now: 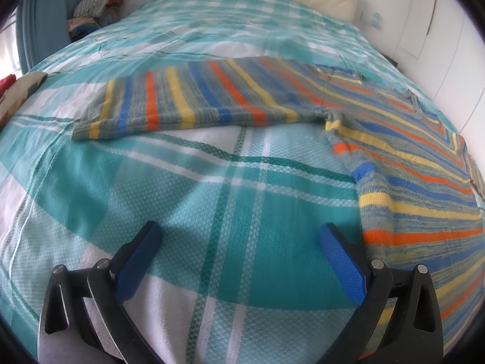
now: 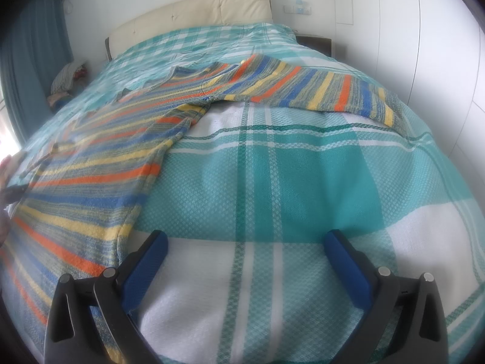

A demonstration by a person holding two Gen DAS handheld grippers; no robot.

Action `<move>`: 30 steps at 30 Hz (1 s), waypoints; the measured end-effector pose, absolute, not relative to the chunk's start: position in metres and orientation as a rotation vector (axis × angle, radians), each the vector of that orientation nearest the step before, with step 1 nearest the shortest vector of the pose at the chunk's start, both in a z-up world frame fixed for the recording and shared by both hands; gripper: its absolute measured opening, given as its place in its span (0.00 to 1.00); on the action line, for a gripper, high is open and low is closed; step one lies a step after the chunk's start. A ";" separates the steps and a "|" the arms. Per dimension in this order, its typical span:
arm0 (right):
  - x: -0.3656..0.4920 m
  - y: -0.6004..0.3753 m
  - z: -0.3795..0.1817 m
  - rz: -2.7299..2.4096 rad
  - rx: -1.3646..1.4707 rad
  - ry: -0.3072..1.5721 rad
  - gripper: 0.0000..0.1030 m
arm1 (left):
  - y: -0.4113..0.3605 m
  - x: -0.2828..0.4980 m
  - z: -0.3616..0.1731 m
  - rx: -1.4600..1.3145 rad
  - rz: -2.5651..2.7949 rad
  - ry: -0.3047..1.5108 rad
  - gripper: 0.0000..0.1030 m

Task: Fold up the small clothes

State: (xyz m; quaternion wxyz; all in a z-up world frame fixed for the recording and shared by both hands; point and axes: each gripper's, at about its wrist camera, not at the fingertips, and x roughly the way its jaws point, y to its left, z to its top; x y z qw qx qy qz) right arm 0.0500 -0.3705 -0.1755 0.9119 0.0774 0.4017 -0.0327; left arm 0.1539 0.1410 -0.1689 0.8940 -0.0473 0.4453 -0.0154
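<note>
A striped sweater [image 1: 409, 163] in blue, orange, yellow and grey lies flat on the bed, body toward me. In the left wrist view one sleeve [image 1: 188, 100] stretches out to the left. In the right wrist view the sweater body [image 2: 91, 170] lies at the left and the other sleeve [image 2: 318, 88] stretches right. My left gripper [image 1: 241, 236] is open and empty, over bare bedspread just left of the sweater's hem. My right gripper [image 2: 245, 242] is open and empty, just right of the hem.
The bed is covered by a teal and white checked bedspread [image 1: 242, 182]. A cream headboard [image 2: 194, 12] stands at the far end. A pile of clothes [image 1: 94, 9] sits at the far left. White wardrobe doors [image 2: 424, 45] run along the right.
</note>
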 end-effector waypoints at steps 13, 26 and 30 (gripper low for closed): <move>0.050 -0.371 -0.175 -0.068 0.159 0.828 0.99 | 0.140 0.154 -0.169 -0.092 -0.029 0.924 1.00; 0.050 -0.371 -0.175 -0.068 0.159 0.828 0.99 | 0.140 0.154 -0.170 -0.090 -0.027 0.923 1.00; 0.050 -0.371 -0.175 -0.068 0.158 0.828 0.99 | 0.140 0.154 -0.170 -0.090 -0.027 0.923 1.00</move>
